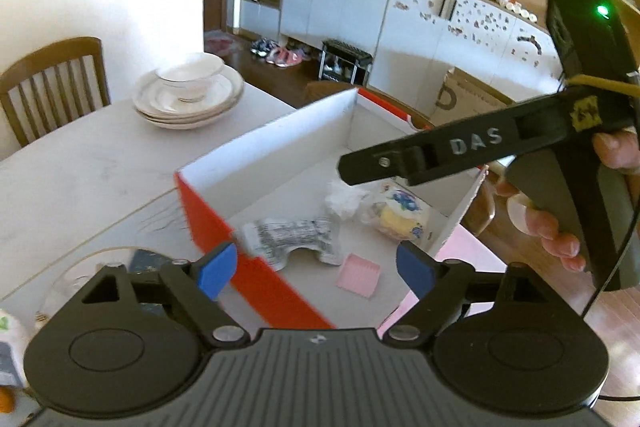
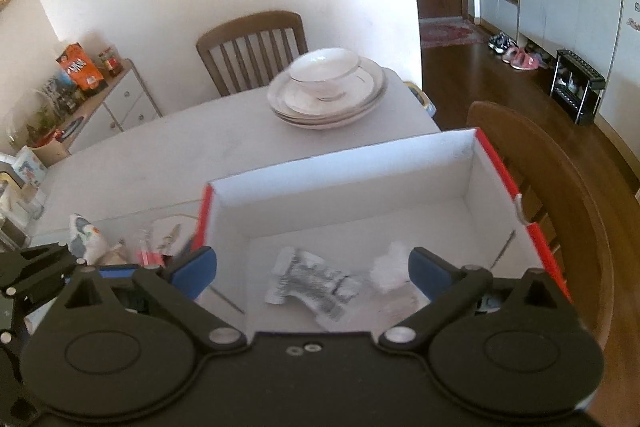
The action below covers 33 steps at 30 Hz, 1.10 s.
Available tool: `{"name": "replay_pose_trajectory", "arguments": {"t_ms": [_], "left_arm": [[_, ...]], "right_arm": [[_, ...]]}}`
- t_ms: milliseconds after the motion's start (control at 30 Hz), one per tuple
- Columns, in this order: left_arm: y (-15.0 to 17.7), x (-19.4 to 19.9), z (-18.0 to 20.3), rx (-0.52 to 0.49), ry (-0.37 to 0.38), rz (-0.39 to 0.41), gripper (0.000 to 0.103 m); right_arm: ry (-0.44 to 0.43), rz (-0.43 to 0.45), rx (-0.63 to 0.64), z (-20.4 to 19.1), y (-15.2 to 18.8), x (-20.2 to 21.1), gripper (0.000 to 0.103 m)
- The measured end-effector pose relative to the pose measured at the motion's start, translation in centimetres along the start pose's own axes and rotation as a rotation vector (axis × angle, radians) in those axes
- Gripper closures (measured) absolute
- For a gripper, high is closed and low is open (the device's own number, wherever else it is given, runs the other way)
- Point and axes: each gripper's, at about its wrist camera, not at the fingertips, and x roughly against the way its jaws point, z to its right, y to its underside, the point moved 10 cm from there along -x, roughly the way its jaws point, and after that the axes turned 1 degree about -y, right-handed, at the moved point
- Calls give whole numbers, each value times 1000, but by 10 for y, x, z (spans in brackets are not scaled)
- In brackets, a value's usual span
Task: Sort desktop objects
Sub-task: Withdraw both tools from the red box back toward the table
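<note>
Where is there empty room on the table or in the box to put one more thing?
The table is bare between the stack of plates and the box. The box's far half, toward its back wall, is bare too. Its near end is crowded: printed wrapper, white wad, pink card. Left of the box lies more clutter.
</note>
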Motion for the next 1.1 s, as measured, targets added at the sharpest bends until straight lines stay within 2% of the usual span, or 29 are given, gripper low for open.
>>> {"name": "replay_pose_trajectory", "arguments": {"t_ms": [200, 533, 800, 967, 1100], "left_arm": [[11, 32, -31, 24, -30, 53, 4], [42, 79, -88, 59, -82, 94, 3], [76, 114, -141, 89, -161, 146, 3], [100, 127, -169, 160, -143, 142, 3], [118, 130, -186, 164, -170, 128, 3]], "right_arm": [[-13, 48, 43, -42, 2, 7, 0], [-25, 97, 89, -107, 10, 8, 0], [-32, 88, 107, -156, 25, -8, 0], [-25, 78, 126, -181, 36, -18, 0], [-16, 66, 131, -195, 46, -29, 0]]}}
